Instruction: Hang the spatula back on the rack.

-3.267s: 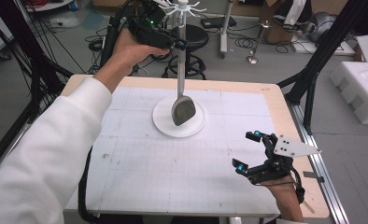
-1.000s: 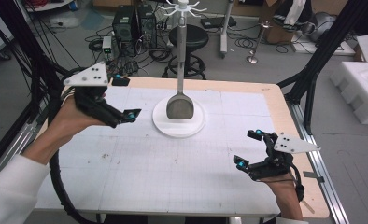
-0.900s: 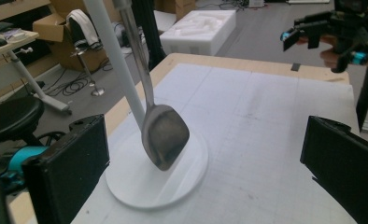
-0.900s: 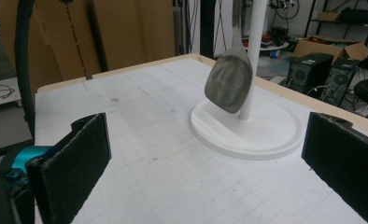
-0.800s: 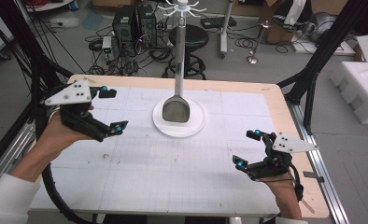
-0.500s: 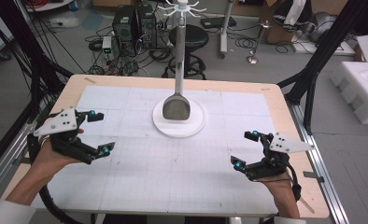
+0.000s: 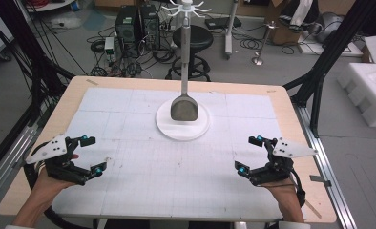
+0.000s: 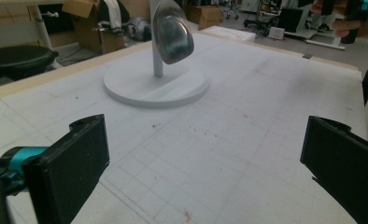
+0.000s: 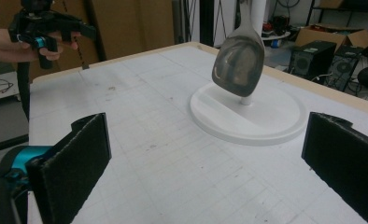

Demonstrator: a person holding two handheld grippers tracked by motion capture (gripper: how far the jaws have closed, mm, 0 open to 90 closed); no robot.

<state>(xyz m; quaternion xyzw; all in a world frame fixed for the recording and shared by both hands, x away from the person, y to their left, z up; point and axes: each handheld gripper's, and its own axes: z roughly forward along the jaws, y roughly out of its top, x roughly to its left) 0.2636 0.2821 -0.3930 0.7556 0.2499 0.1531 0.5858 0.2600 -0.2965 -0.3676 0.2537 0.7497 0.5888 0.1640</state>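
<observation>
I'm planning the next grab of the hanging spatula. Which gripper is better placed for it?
Probably neither clearly: the left gripper and right gripper both rest open at the table's near corners, about equally far from the spatula on the stand.

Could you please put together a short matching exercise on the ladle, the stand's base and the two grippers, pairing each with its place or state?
Things:
1. ladle
2. round white base
3. left gripper
4. right gripper

Places or states:
A. open, near the table's right front corner
B. hanging from the stand, bowl downward
C. open, near the table's left front corner
D. flat on the table's far middle

Pairs: 1-B, 2-D, 3-C, 4-A
</observation>
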